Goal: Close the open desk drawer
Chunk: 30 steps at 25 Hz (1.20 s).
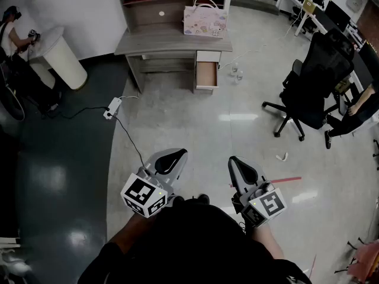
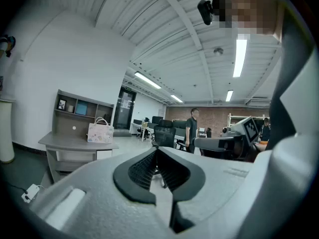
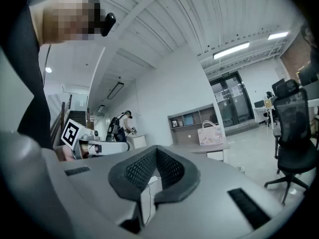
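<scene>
The grey desk [image 1: 160, 42] stands far ahead across the floor, under a shelf unit. Its open drawer [image 1: 206, 74] sticks out toward me at the desk's right end, wooden bottom showing. A pink patterned bag [image 1: 205, 20] sits on the desktop. My left gripper [image 1: 177, 154] and right gripper [image 1: 234, 160] are held low in front of me, far from the desk, both shut with nothing between the fingers. In the left gripper view, the desk [image 2: 75, 143] and bag [image 2: 99, 131] lie beyond the left gripper [image 2: 157, 151]. In the right gripper view the desk [image 3: 197, 147] shows past the right gripper [image 3: 156, 150].
A black office chair [image 1: 312, 80] stands to the right of the desk. A power strip [image 1: 112, 107] and its cable trail across the floor on the left. A round white table [image 1: 59, 55] with a person [image 1: 12, 37] is far left. Small bottles [image 1: 235, 73] sit beside the drawer.
</scene>
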{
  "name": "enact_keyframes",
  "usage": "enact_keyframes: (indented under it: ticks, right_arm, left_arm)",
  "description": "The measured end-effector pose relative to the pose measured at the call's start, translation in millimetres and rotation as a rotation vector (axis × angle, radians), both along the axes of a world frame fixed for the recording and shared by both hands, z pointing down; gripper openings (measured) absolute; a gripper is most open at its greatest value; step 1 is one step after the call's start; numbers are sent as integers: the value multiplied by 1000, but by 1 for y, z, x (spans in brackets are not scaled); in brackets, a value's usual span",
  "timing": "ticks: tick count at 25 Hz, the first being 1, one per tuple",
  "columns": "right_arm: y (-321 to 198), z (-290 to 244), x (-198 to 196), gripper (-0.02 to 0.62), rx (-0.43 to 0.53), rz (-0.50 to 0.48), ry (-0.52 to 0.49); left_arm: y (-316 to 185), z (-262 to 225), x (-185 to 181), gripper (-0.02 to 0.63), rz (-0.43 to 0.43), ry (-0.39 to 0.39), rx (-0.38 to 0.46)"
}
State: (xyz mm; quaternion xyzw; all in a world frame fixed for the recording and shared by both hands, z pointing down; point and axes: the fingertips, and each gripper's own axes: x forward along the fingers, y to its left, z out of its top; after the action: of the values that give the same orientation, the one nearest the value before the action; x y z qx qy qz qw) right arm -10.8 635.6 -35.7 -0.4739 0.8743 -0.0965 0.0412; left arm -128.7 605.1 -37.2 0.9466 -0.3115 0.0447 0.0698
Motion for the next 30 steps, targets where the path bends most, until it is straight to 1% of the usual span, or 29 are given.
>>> enact_keyframes:
  ticks: [11,15,18,21,24,27,30]
  right_arm:
    - [-20,4,14,11,-5,-15,-6]
    - [-29,10,21,11,-19,-54,11]
    - [-40,17,25,12,-39,-77,-16]
    - [-61,26,31,12,-73,-84,-51]
    - [-92,29,27,12,-92,-101,-87]
    - [-136,34,26,12,-97,-103,-93]
    - [-194,32,22,12,-81,-92,-107]
  left_arm:
    - [-18,5,11,12,-22,-2,-11]
    - [-31,8,17,12,-42,-6,-20]
    - [-47,13,16,12,-72,-7,-23]
    - [-70,20,17,12,-97,2,-44]
    - [-100,33,16,12,-105,4,-75]
    - [-142,43,18,12,-99,16,-90]
    - [-198,48,18,12,-75,22,-89]
